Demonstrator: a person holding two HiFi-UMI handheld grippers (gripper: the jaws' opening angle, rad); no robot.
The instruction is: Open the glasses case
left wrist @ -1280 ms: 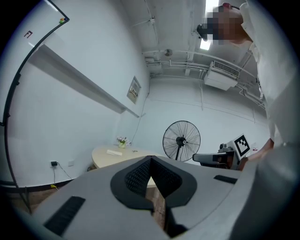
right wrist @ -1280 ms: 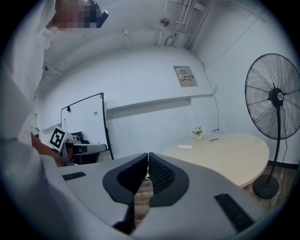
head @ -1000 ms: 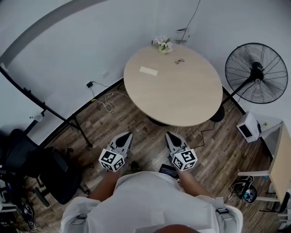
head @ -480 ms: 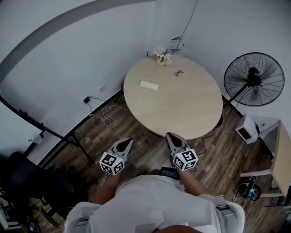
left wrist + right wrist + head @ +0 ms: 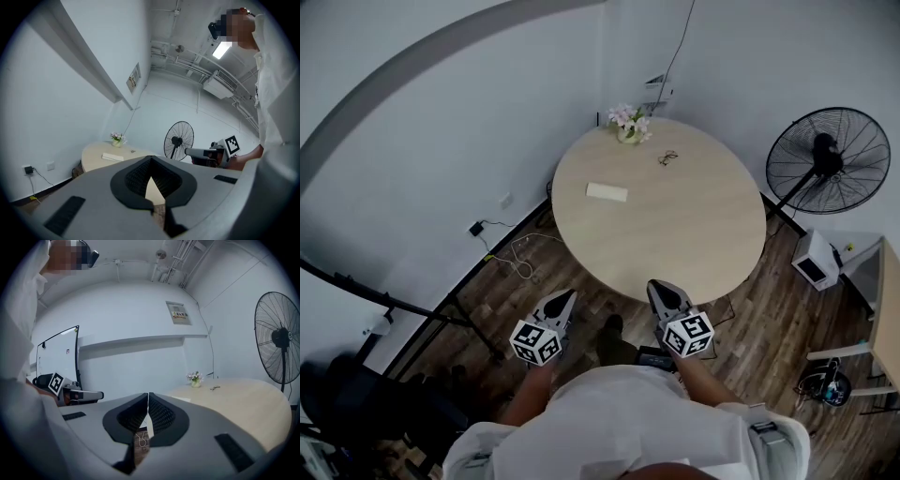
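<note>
Standing on the wood floor [image 5: 534, 281] short of the round table [image 5: 703, 234], well apart from everything lying on it. Holding the left gripper [image 5: 565, 294] out in front, pointing it toward the table's near edge and clenching its jaws tip to tip on nothing (just a thin wedge of pale tabletop showing behind the pads in the left gripper view). Holding the right gripper [image 5: 655, 285] alongside, near its partner but not touching it, aiming the same way and likewise pressing its jaws together with nothing between them.

Leaving the glasses case [image 5: 607, 192] untouched, far from both grippers: lying flat on the left part of the tabletop as a pale oblong, too small for telling whether open or closed. Noting a pair of glasses [image 5: 667, 157] resting farther back, apart from the case, and a small vase of flowers [image 5: 628, 123] standing at the far rim, close to the wall. Noting also a standing fan [image 5: 830, 159] off to the right of the table, a white boxy unit [image 5: 814, 260] sitting on the floor near its foot, and cables [image 5: 520, 253] trailing along the base of the wall at the left.
</note>
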